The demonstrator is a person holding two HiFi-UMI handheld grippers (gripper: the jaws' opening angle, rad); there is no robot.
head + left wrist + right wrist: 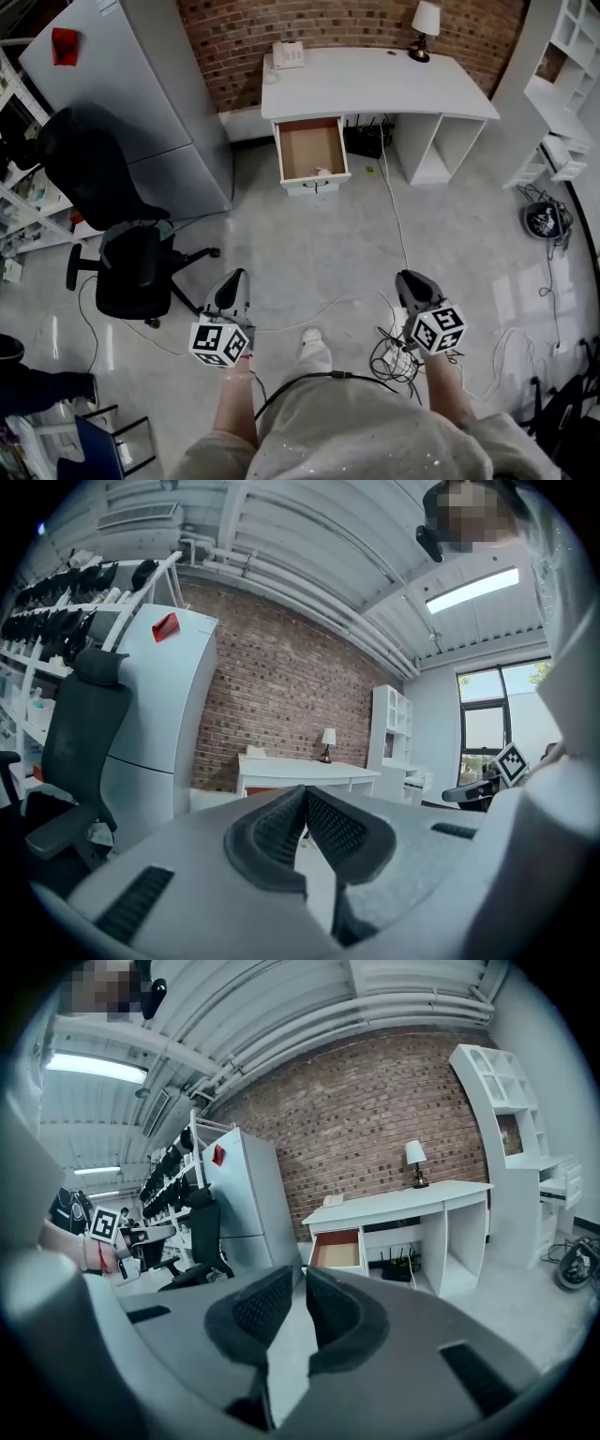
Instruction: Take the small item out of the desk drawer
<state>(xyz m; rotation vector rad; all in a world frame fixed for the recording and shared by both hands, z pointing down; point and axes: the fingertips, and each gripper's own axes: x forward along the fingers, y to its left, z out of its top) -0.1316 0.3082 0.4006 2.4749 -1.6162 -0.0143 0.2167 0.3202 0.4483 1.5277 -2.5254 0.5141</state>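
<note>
Beside the open drawer [312, 152], floor cable [395, 208], chair [122, 239], perhaps fridge [141, 94].

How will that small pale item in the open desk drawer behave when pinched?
Probably light: the small item looks tiny against the drawer. It lies by the front wall, so a nudge would likely pin it there. Stiff or soft: too small to tell.
</note>
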